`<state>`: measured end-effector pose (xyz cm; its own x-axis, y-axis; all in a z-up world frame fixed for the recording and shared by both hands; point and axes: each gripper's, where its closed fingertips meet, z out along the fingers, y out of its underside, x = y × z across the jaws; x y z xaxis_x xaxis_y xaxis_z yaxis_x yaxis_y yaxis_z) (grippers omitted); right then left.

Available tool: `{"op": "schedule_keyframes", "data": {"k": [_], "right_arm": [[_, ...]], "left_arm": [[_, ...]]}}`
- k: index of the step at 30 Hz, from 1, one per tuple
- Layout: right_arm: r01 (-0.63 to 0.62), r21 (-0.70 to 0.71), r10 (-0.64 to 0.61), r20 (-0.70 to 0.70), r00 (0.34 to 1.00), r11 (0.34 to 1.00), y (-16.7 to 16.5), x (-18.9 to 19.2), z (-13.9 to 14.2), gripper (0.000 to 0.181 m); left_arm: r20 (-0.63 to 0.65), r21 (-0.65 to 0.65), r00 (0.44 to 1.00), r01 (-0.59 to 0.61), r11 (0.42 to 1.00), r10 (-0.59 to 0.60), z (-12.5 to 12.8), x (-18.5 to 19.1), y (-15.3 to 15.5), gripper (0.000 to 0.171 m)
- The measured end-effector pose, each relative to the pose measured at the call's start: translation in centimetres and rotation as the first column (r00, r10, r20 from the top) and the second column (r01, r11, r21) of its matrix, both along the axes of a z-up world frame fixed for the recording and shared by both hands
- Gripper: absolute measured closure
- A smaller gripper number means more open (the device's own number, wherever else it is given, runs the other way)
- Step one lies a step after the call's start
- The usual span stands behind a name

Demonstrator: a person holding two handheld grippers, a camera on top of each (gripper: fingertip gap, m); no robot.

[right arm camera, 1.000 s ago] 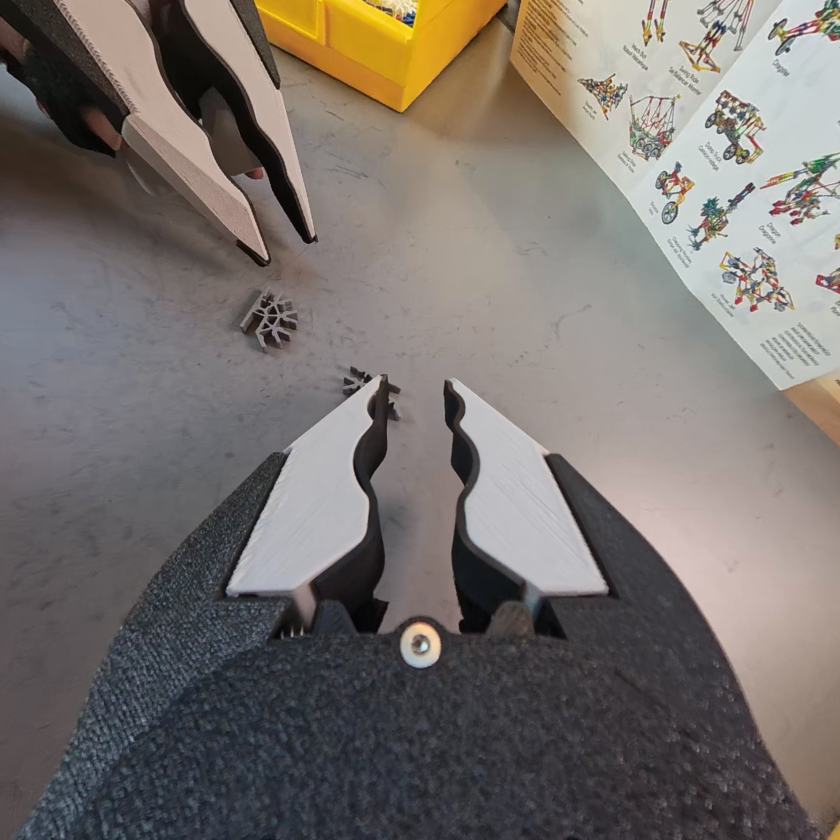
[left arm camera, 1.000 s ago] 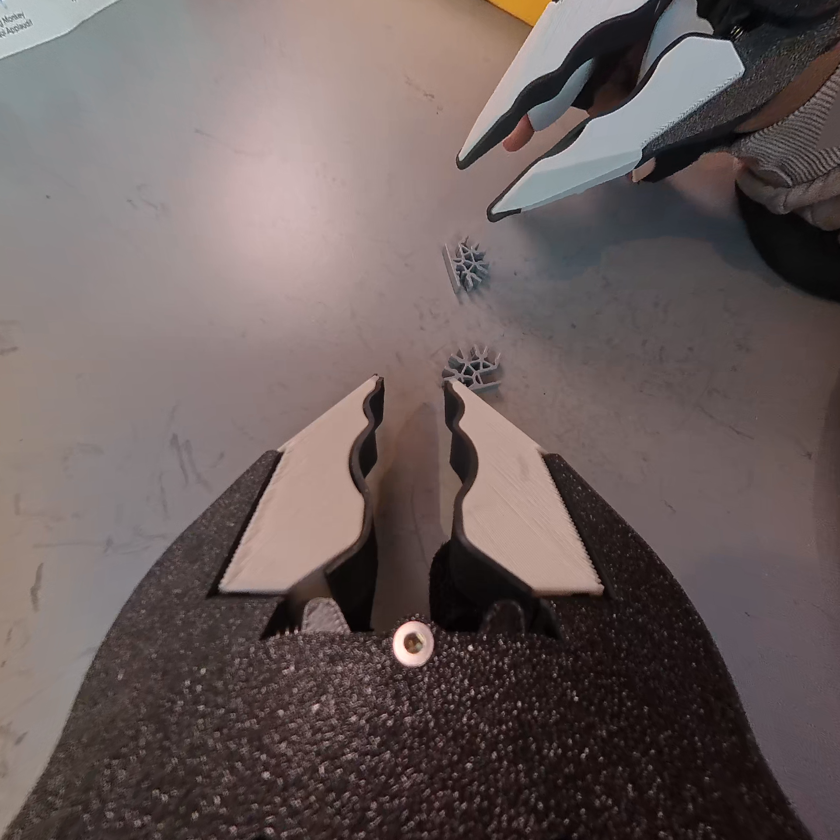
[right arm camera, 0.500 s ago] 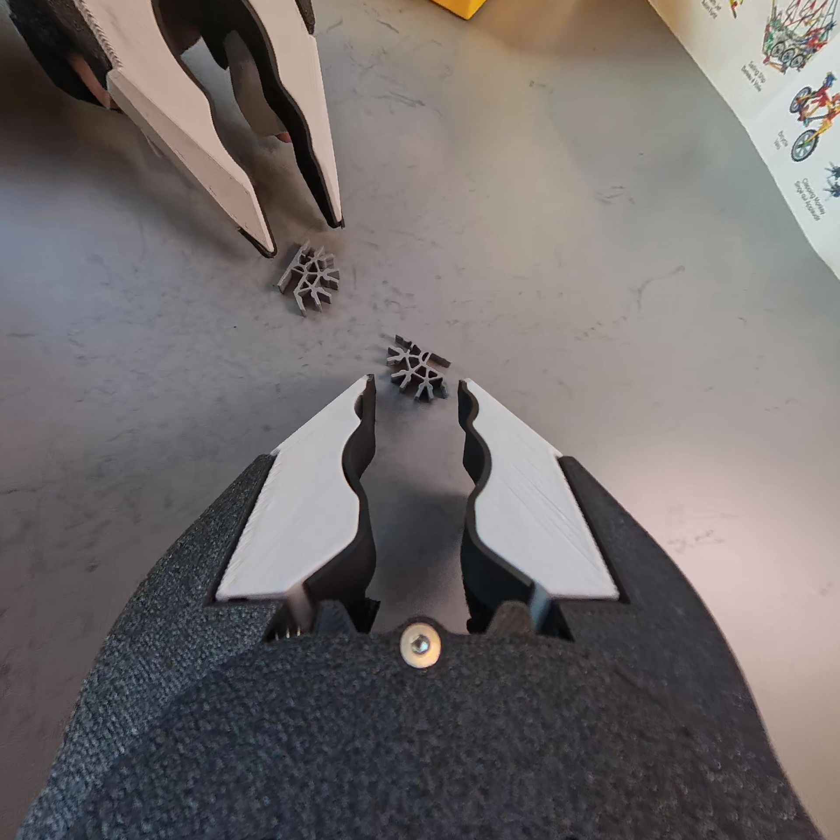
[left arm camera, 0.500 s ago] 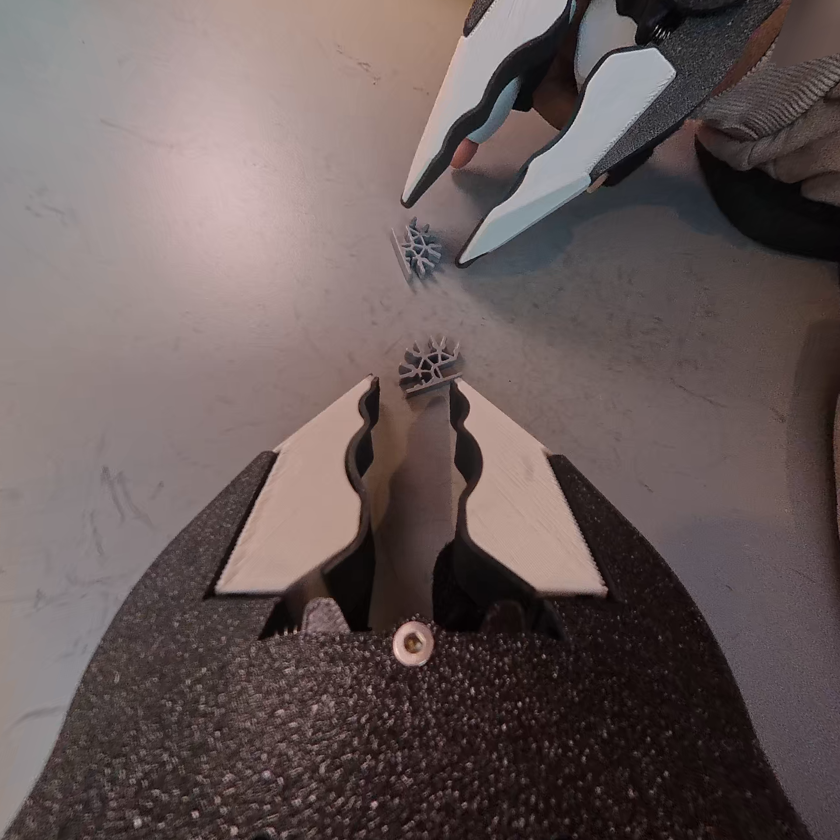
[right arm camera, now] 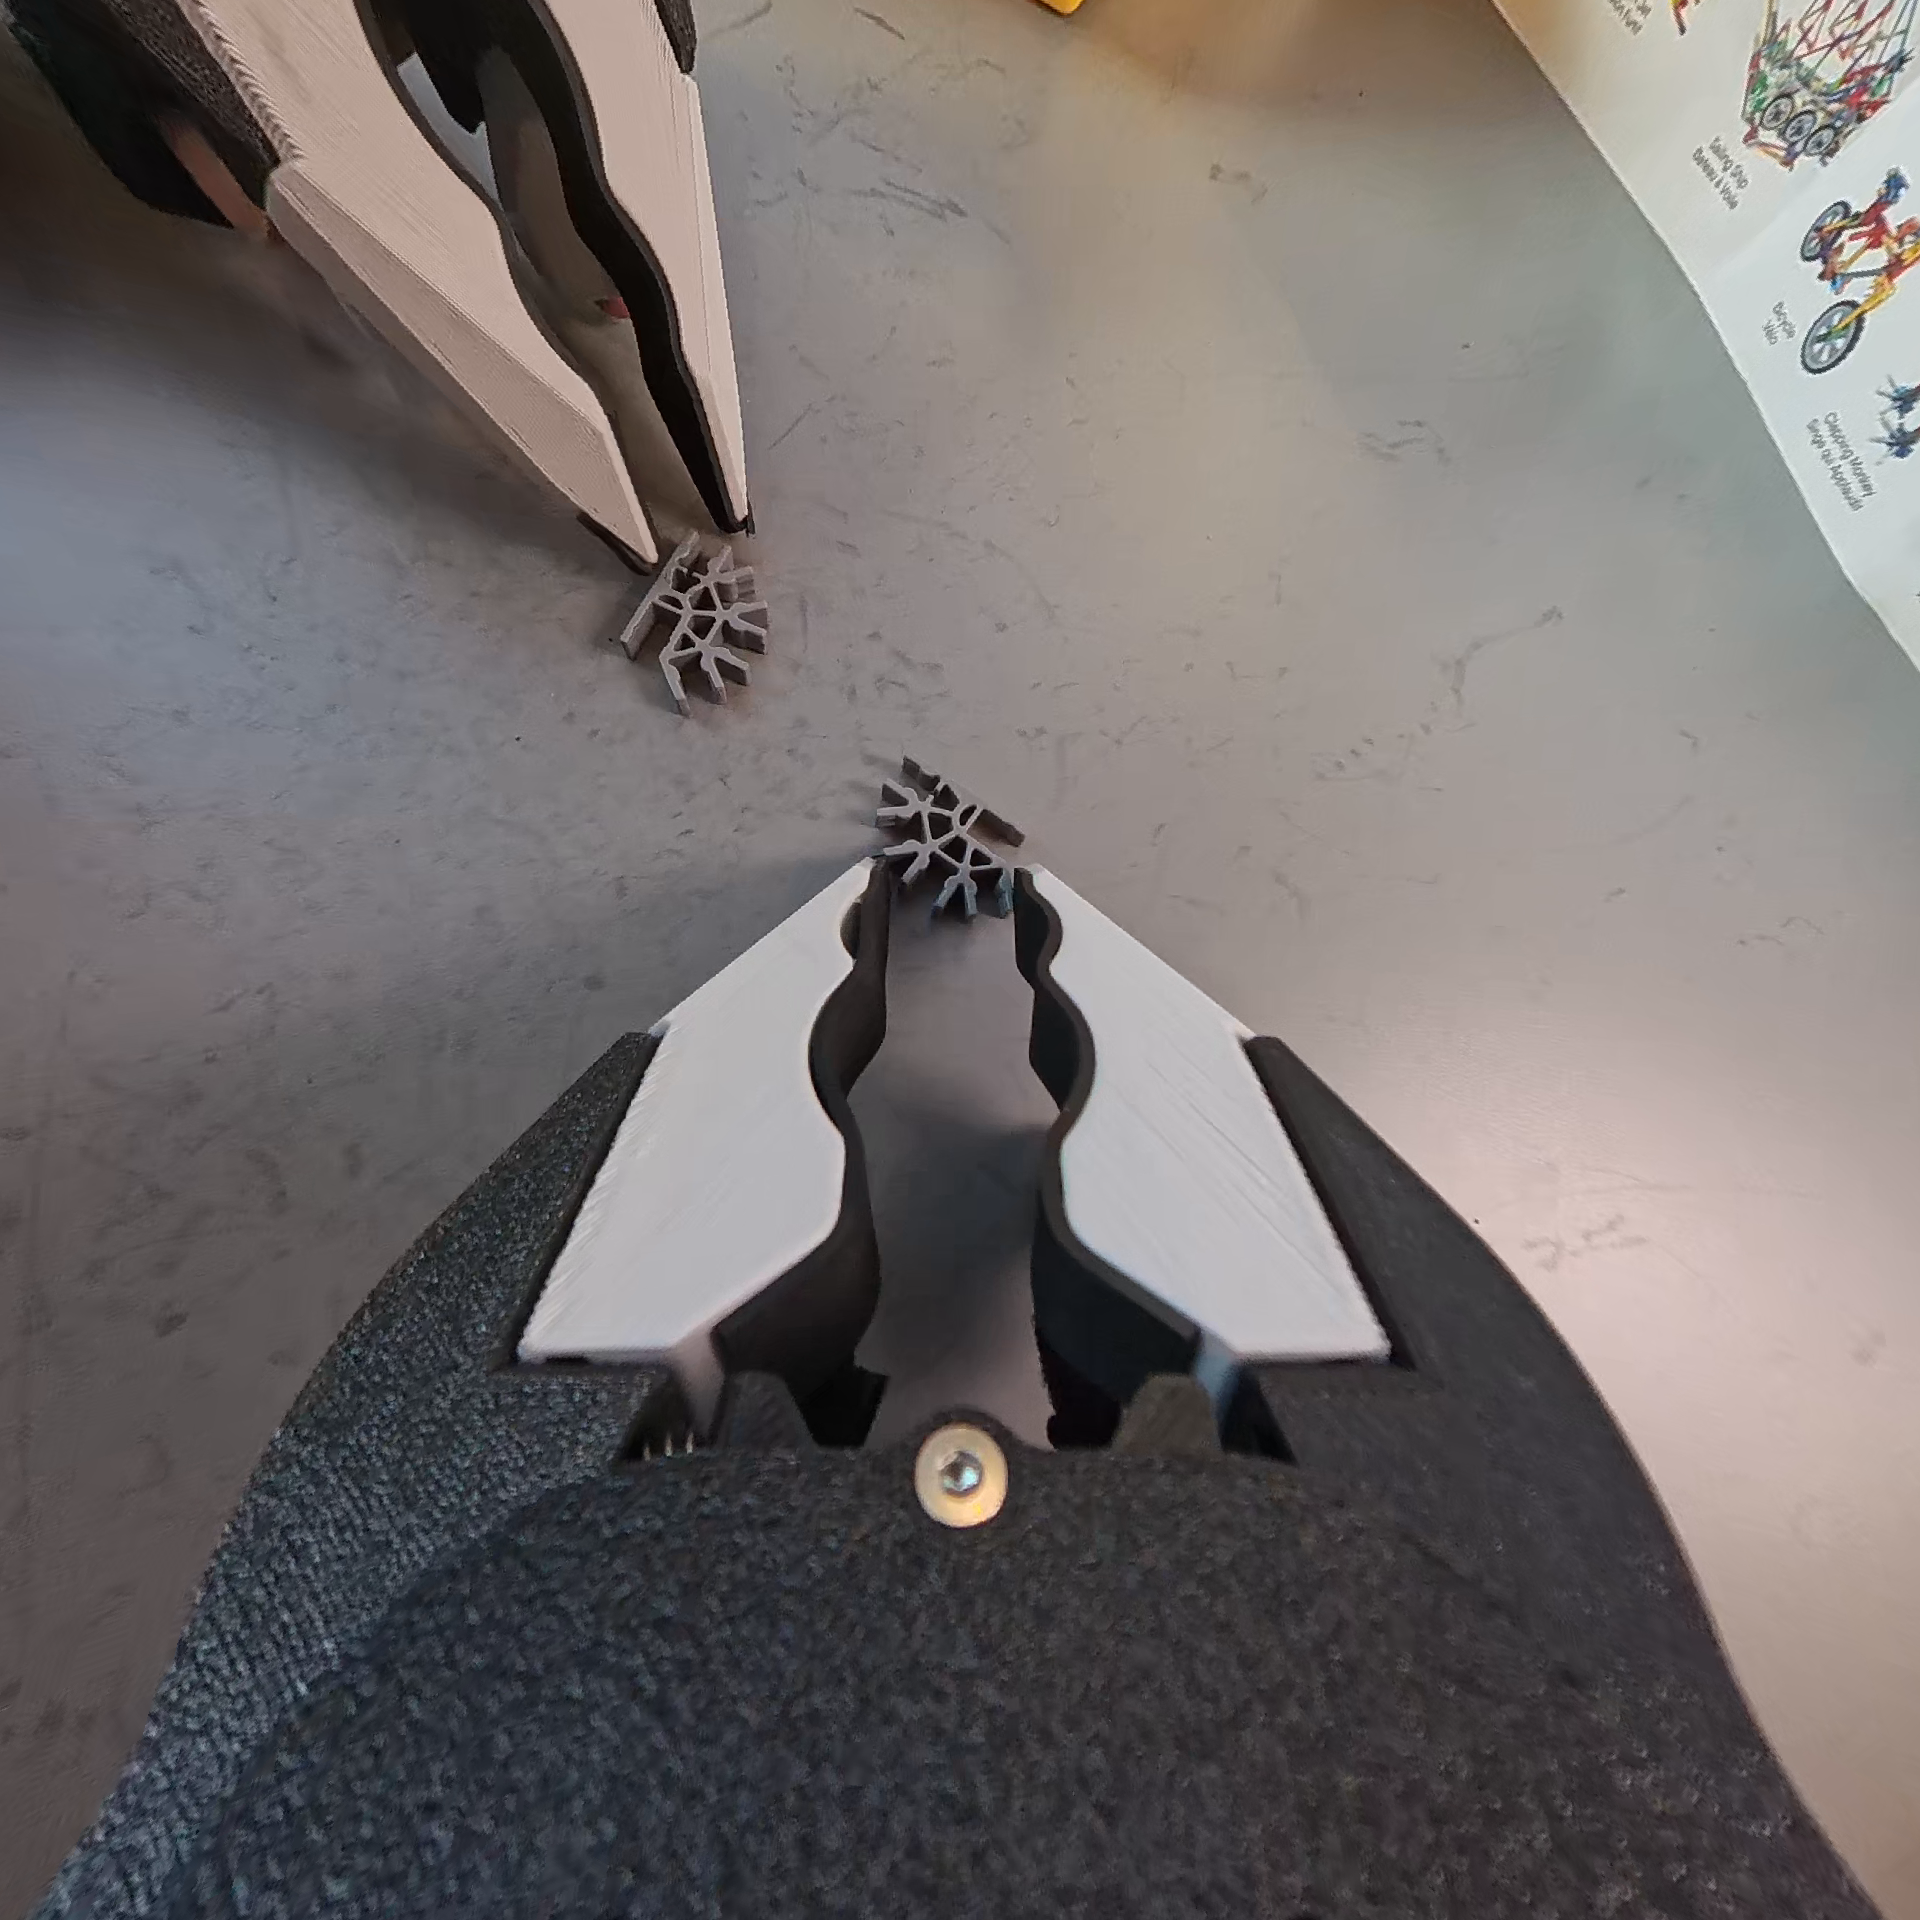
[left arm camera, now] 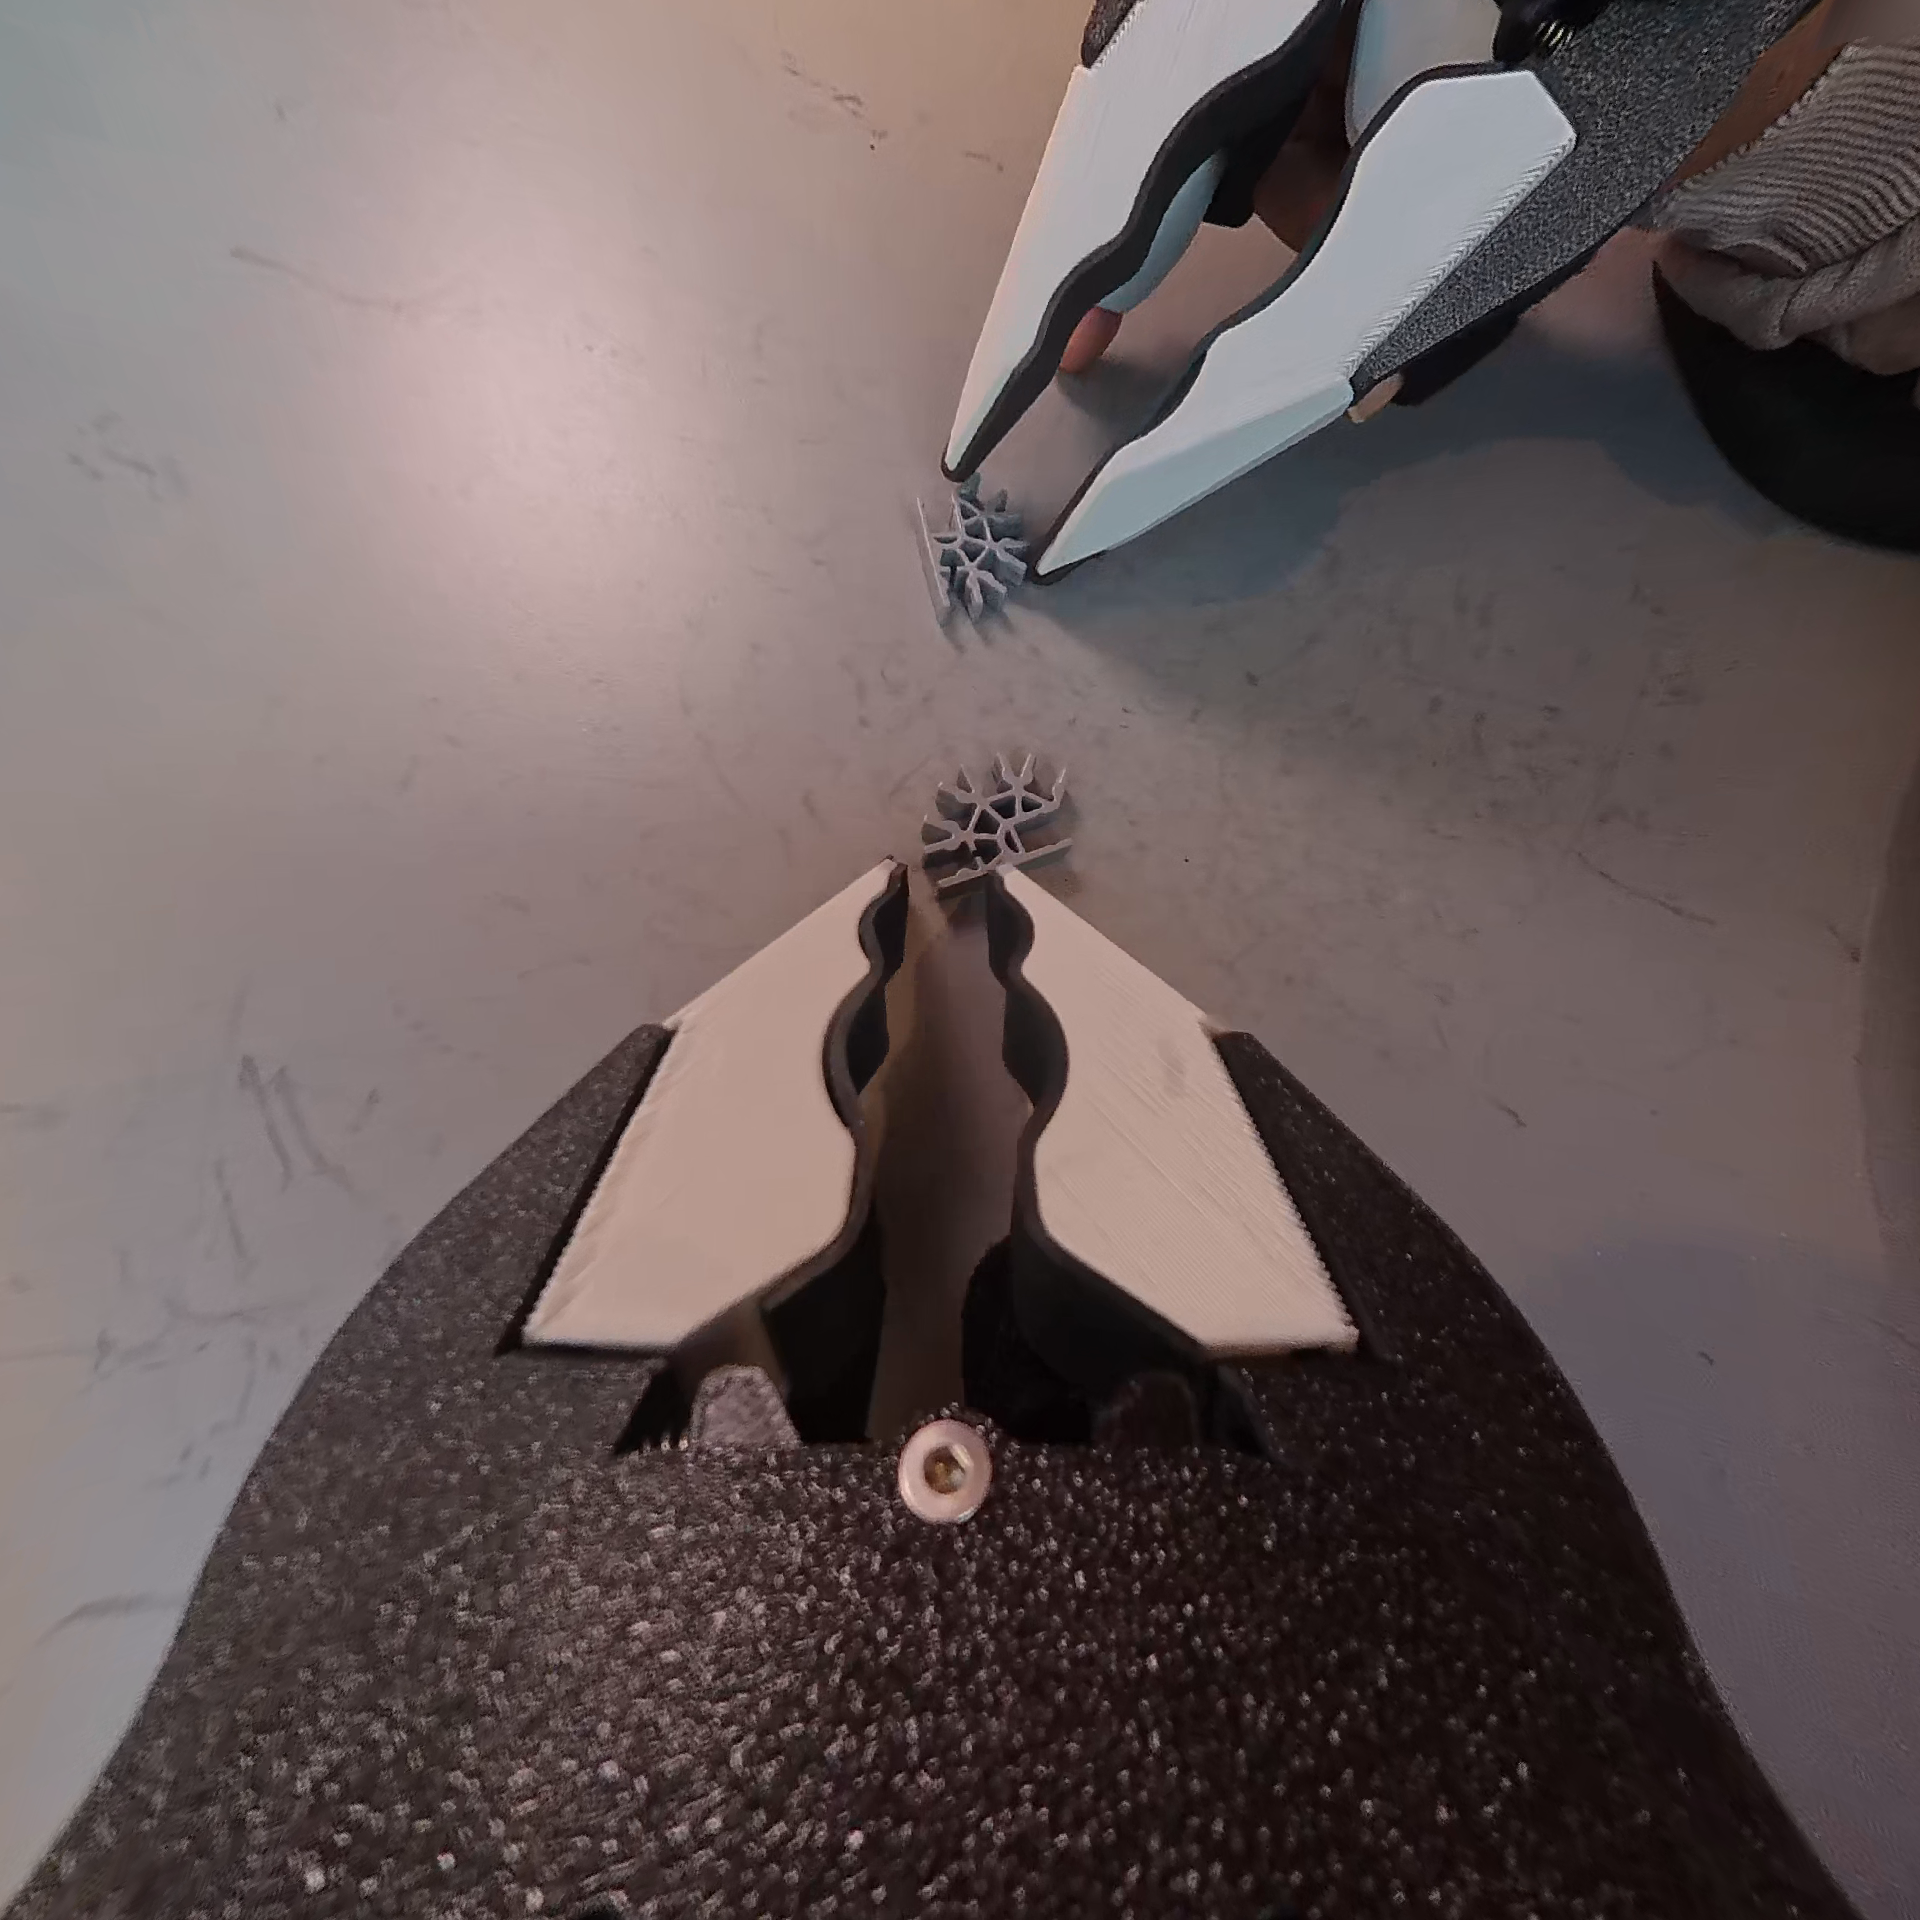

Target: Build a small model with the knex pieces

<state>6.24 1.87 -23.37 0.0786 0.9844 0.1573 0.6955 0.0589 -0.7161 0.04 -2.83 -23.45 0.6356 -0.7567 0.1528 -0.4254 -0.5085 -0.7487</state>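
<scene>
Grey tabletop [left arm camera: 416, 520] fills both views, scuffed and scratched. Two small grey snowflake-shaped connector pieces lie flat on it, near each other but apart.

The left gripper [left arm camera: 943, 885] has its jaws narrowly parted, its fingertips down at the edge of the nearer connector [left arm camera: 995, 821]. The tips appear to touch that piece's rim, yet nothing sits between the pads, so it has hold of nothing. In the right wrist view the same gripper [right arm camera: 691, 530] comes in from the upper left, its body cut off by the frame, with that connector [right arm camera: 698, 623] just beyond its tips.

The right gripper [right arm camera: 948, 873] is parted a little wider, and the other connector [right arm camera: 943, 844] lies partly between its fingertips; part of the piece is hidden behind them, and whether the pads press on it cannot be told. From the left wrist view this gripper [left arm camera: 1003, 525] brackets that connector [left arm camera: 975, 556], one tip on each side.

A knitted sleeve [left arm camera: 1797, 208] and a dark rounded object [left arm camera: 1808, 436] are cut off at the right edge of the left wrist view; what the object is cannot be made out. A printed sheet with coloured model pictures [right arm camera: 1829, 260] runs off the right edge, and a yellow sliver [right arm camera: 1060, 6] barely shows at the top.
</scene>
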Motion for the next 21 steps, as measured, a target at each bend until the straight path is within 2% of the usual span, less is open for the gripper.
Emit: {"op": "schedule_keyframes", "data": {"k": [7, 10, 13, 16, 19, 21], "right_arm": [[0.0, -0.001, 0.0, 0.0, 1.0, 1.0, 0.1, 0.1, 0.0, 0.162], [-0.001, -0.004, 0.001, -0.005, 1.0, 1.0, 0.1, 0.1, 0.1, 0.162], [0.009, 0.0, -0.009, -0.04, 0.999, 1.0, 0.3, 0.0, 0.8, 0.155], [0.034, -0.008, -0.034, -0.12, 0.992, 0.999, 0.7, -0.4, 2.2, 0.141], [0.068, -0.014, -0.069, -0.214, 0.975, 0.998, 1.3, -0.6, 3.9, 0.129], [0.088, -0.019, -0.09, -0.265, 0.96, 0.996, 1.7, -0.6, 4.8, 0.128]], "left_arm": [[-0.006, 0.01, 1.0, -0.013, 1.0, 0.013, 0.0, -0.1, 0.2, 0.165], [0.036, 0.024, 0.999, -0.04, 0.999, 0.039, 0.7, -0.4, 0.7, 0.164], [0.133, 0.05, 0.988, -0.082, 0.995, 0.074, 2.4, -0.8, 1.4, 0.157], [0.219, 0.129, 0.969, -0.146, 0.981, 0.115, 4.6, -1.7, 2.4, 0.146], [0.246, 0.249, 0.953, -0.241, 0.938, 0.179, 7.1, -3.8, 3.6, 0.14], [0.247, 0.326, 0.94, -0.311, 0.893, 0.237, 9.0, -6.1, 4.2, 0.139]]}}
